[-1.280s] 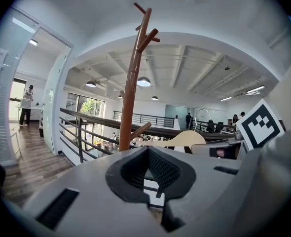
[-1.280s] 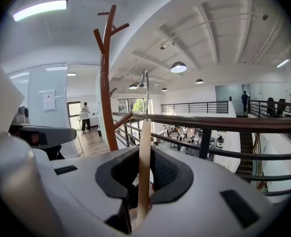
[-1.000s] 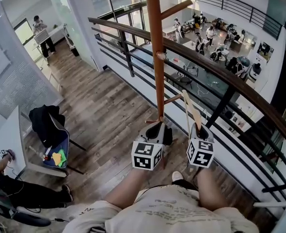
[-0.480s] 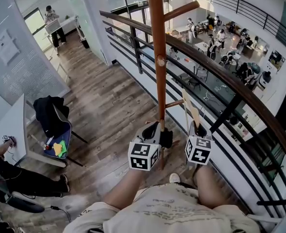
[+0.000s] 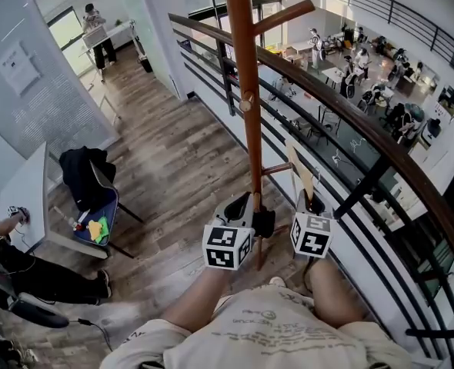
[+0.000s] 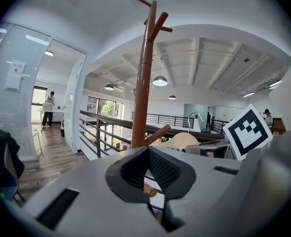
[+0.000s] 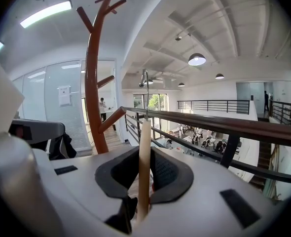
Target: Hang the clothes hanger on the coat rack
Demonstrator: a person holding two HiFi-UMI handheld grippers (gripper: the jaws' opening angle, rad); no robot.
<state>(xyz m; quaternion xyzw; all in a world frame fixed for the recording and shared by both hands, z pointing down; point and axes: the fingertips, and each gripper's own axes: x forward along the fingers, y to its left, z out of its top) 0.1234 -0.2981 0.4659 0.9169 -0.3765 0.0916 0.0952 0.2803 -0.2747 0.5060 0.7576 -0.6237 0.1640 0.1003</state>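
Observation:
The brown wooden coat rack (image 5: 247, 106) stands against the railing, with pegs branching off its pole (image 6: 141, 93) (image 7: 92, 83). A pale wooden clothes hanger (image 5: 303, 177) with a metal hook stands upright in my right gripper (image 5: 308, 203), just right of the pole's low peg. In the right gripper view the jaws of my right gripper (image 7: 144, 174) are shut on the hanger (image 7: 144, 147), seen edge-on. My left gripper (image 5: 243, 204) is close in front of the pole. In the left gripper view the jaws of my left gripper (image 6: 148, 157) are shut with nothing between them.
A dark railing (image 5: 350, 129) runs diagonally behind the rack, above a lower floor with people. At left are a chair with black clothing (image 5: 87, 184), a white table (image 5: 28, 198), a seated person (image 5: 15, 275) and a glass wall. Wood floor lies between.
The head view has swung a little. Both grippers have shifted slightly beside the pole, the right one still carrying the hanger. Neither grip has changed.

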